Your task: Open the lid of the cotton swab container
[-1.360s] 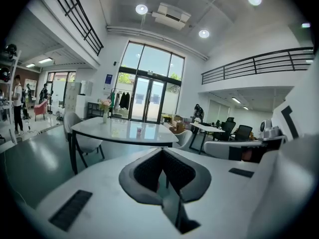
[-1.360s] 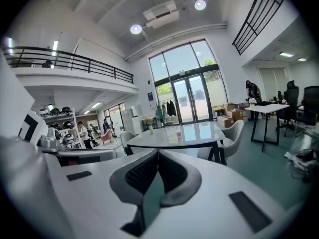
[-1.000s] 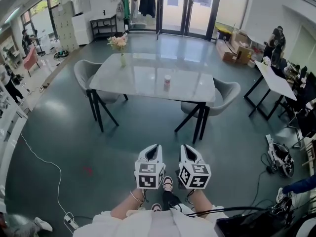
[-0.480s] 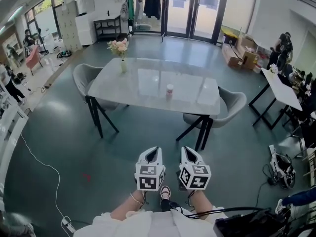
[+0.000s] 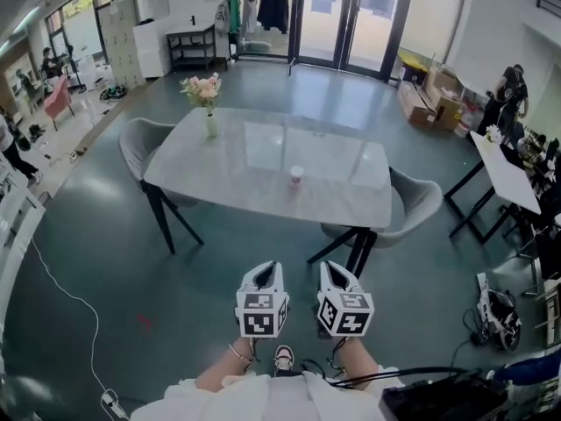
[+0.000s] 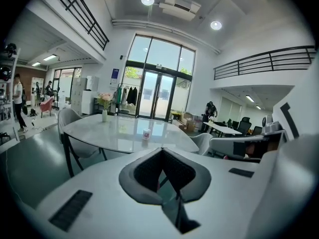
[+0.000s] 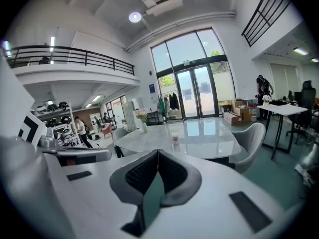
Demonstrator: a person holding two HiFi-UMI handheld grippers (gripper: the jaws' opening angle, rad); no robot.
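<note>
The left gripper (image 6: 162,152) has its two jaws pressed together, with nothing between them. Past it is a shiny grey surface (image 6: 114,131). A small cotton swab container (image 6: 146,134) stands upright near the near edge. A vase of flowers (image 6: 104,112) stands by the far left corner. A grey chair (image 6: 66,121) sits at the left edge.

The left claw (image 5: 270,267) and right claw (image 5: 328,266) hang side by side, jaws together and empty

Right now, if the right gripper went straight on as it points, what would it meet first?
Probably the table, near the cotton swab container; nothing nearer shows, but depth is unclear.
</note>
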